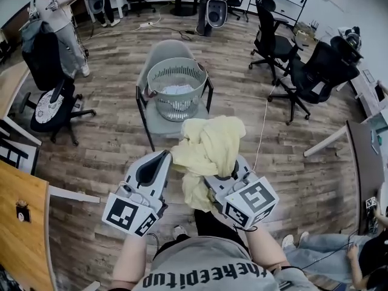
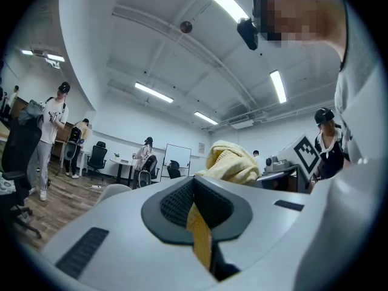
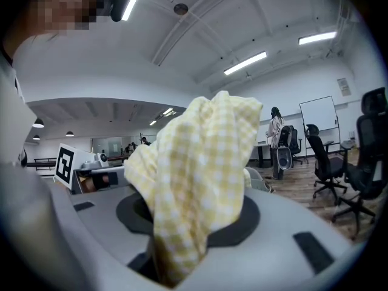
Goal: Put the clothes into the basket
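One open-plan office, wood floor (image 1: pixel 109 132), several black desk chairs round the edges, a bystander (image 1: pixel 57 17) far left. Centre frame: 1 grey chair (image 1: pixel 173 48) carrying 1 slatted laundry basket (image 1: pixel 173 105), white clothing (image 1: pixel 176 91) already lying inside.

Nearer the camera, 1 yellow checked garment (image 1: pixel 209 147) is held up in the air between 2 tools, well short of the basket and not yet in it. It bunches high above the tools, and a tail hangs down between them, so its long axis runs approx. vertical.

Left tool (image 1: pixel 163 159): jaws pinched together on a thin strip of the yellow cloth, per the left gripper view. Right tool (image 1: pixel 233 174): jaws partly apart but clamped on a thick fold of the same garment, which spills over and covers most of the pads in the right gripper view.

Key relation: the basket sits straight ahead of both tools, beyond the garment and lower down. The left tool lines up most closely w/ the basket mouth; the right is offset to the side. By the look of it, the load has to travel forward over the rim before either tool lets go.
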Demonstrator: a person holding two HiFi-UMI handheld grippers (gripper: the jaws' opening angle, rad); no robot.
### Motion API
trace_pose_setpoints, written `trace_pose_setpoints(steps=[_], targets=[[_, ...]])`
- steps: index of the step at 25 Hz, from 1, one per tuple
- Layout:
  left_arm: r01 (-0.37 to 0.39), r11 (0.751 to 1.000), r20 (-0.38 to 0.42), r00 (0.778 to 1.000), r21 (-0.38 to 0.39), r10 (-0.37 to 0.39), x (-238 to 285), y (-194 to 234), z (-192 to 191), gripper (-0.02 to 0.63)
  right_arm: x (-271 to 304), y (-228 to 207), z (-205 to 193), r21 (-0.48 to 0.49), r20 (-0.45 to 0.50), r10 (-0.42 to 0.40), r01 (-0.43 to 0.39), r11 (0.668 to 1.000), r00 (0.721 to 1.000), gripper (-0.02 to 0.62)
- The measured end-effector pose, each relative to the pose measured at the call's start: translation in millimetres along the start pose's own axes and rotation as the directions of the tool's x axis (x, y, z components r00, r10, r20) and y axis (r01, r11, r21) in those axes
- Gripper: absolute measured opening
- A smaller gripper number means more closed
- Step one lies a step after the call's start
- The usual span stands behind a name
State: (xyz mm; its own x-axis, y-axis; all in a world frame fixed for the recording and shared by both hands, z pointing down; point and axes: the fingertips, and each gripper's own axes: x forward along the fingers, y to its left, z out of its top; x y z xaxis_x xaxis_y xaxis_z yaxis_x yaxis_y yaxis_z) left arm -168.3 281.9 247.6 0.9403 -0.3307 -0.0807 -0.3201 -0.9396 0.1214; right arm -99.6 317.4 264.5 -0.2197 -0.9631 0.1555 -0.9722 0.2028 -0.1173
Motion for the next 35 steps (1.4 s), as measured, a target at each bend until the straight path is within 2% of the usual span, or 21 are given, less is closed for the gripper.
trace_pose_setpoints(steps=[10,23,35], targets=[[-0.050,0.999,0.008,0.999,0.008,0.050,73,33,2,0.015,45,-70,22,-0.007,0.005,0.052,-0.052,0.999,0.999,0.187],[-0.123,0.992,0.027,0.992,0.040,0.122,162,42,0,0.015,70,-160,37,-0.010,0.020,0.129,-0.129,0.992,0.991,0.187],[-0.128,0.990,-0.013,0.992,0.051,0.129,195,53,-10,0.014,89,-192,32,0.029,0.024,0.141,-0.141,0.990,0.990,0.187]])
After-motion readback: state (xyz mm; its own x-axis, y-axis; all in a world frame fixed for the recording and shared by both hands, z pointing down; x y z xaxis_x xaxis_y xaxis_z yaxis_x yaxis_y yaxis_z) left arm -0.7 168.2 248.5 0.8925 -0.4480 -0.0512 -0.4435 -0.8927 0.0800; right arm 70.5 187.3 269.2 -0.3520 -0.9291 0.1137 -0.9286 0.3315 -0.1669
